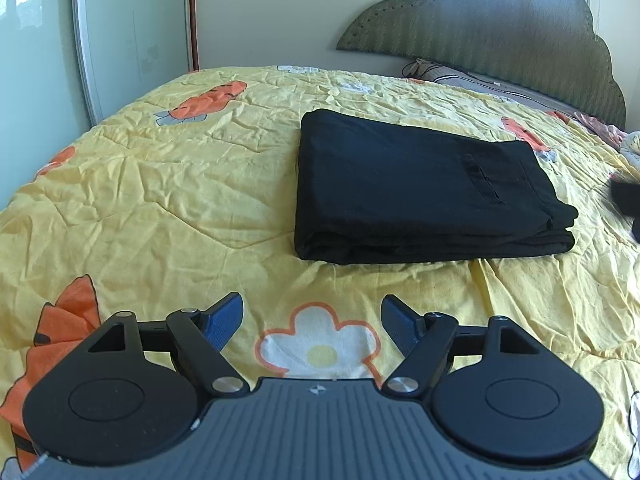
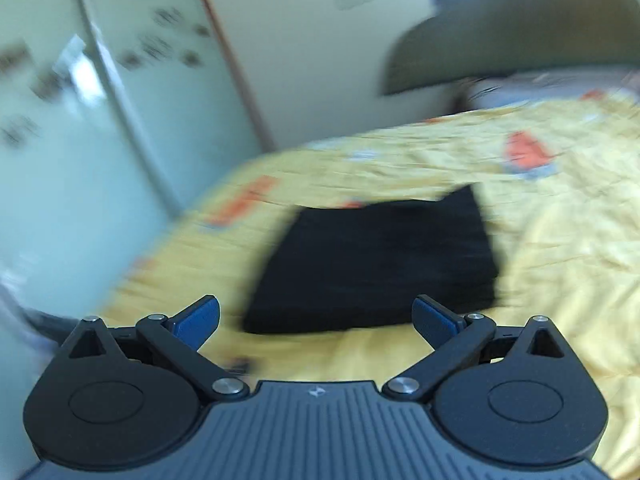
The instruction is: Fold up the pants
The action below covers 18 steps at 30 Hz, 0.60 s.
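Observation:
Black pants [image 1: 416, 192] lie folded into a neat rectangular stack on the yellow bedspread [image 1: 160, 184], a pocket slit showing on top. My left gripper [image 1: 312, 320] hovers open over the bedspread, short of the stack's near edge, with nothing between its blue pads. In the blurred right wrist view the same pants [image 2: 380, 264] lie just ahead of my right gripper [image 2: 316, 320], which stands wide open and empty above the bedspread [image 2: 560, 240].
A padded green headboard [image 1: 500, 32] and pillows close the far right side. A wardrobe door [image 1: 132, 32] and wall stand beyond the bed's left edge. A dark object [image 1: 628, 200] shows at the right border.

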Available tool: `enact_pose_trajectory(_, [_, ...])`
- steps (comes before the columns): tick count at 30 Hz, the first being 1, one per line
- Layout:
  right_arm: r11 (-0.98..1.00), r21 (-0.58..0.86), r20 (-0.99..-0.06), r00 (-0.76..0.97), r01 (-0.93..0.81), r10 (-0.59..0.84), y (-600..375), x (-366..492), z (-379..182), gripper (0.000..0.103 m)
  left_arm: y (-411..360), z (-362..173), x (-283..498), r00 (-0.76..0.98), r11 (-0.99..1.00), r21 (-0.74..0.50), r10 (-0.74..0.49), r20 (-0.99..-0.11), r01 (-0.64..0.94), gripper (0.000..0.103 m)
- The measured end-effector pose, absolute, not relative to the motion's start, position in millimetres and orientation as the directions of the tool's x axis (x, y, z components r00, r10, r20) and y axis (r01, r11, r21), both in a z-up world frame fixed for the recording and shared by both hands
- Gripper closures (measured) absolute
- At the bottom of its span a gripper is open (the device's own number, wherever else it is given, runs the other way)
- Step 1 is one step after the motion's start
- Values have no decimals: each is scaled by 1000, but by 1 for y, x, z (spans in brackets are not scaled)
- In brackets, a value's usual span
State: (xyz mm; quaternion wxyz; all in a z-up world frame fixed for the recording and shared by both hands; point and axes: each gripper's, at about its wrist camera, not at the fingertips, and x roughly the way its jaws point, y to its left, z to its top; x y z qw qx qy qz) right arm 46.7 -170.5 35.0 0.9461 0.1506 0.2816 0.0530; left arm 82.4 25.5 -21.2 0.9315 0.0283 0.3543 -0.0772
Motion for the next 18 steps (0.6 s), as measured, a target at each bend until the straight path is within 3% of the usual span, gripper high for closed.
enact_pose_trajectory(4, [988,139,-579,815,66,27,-171,59,-17,0,17,-28,77,748,984,3,-133,-650,178,23])
enact_pose_trajectory(18, [993,82,-633,774,85,-14,-175,71,-54,0,11,-41,76,779,986,28,-114,-617,166,13])
